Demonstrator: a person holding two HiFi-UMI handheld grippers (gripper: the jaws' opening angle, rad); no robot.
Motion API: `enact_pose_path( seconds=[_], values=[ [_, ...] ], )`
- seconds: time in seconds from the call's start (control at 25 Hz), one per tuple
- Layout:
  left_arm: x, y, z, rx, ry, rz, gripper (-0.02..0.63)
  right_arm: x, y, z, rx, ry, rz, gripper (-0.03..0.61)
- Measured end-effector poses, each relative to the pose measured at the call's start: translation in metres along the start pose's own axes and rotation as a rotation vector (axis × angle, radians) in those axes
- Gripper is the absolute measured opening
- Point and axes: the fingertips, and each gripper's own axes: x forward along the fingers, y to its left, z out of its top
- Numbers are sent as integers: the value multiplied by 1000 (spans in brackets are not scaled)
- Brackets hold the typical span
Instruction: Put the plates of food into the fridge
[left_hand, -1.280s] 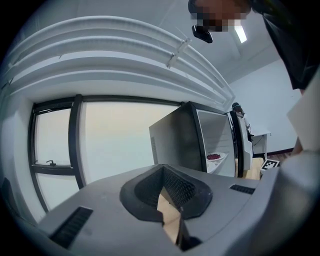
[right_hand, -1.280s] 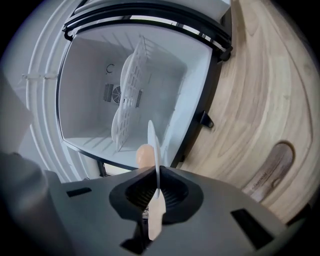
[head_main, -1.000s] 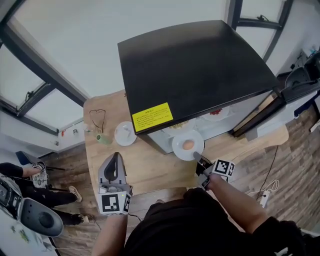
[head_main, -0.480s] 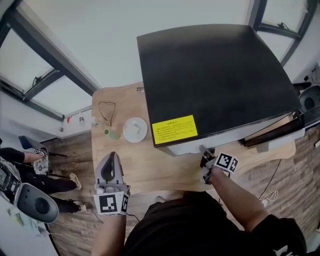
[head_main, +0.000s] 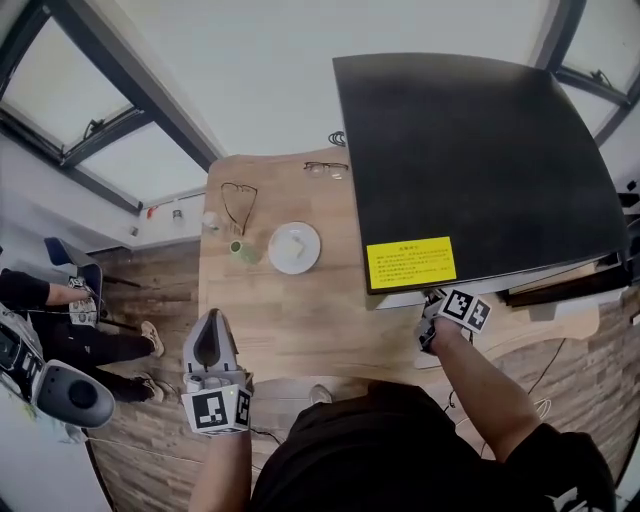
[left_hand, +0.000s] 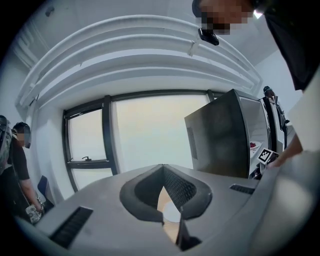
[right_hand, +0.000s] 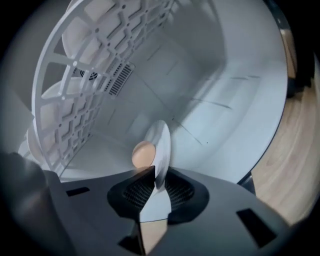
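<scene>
Head view: the fridge (head_main: 470, 150) takes up the right end of the counter (head_main: 300, 320). The right gripper (head_main: 436, 316) pokes in under its black top at the front, so its jaws are out of sight here. A second plate (head_main: 294, 247) sits on the left half of the counter. A little green thing (head_main: 238, 250) is just beside it, and some glasses (head_main: 238, 205) lie toward the far left corner. The left gripper (head_main: 208, 332) hangs over the near left corner.

Left gripper view: jaws pinched together with nothing in them, fridge off to the right.

Right gripper view: we're inside the white fridge. The plate (right_hand: 161, 145) shows edge-on, its rim between the jaws with both pads on it as far as I can see. The jaws have just been easing apart, though. A brown egg (right_hand: 143, 154) rides on the plate.

My guess: it's stiff, fairly light and breakable, with a slick rim, and that egg will roll on any tilt. I'd grab the near rim deep and keep it level.
</scene>
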Motion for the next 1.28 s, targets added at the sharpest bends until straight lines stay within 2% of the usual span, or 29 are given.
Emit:
enact_pose_path(
  seconds=[0.36,0.64,0.96,1.16,1.28],
  values=[
    [-18,13,-1,0,-13,17,5,4,-2,6,-330,31,-256,149],
    [-24,18,9,12,-50,-6,5,4,-6,5,-510,52,-388,219],
    [-22,11,25,20,-93,-56,5,-30,14,13,-579,-72,-354,219],
    [-14,-11,24,6,-101,-116,5,-77,35,28,-659,-202,-269,218],
    [-6,-29,23,-5,-103,-161,5,-107,46,37,-645,-256,-206,183]
  ],
)
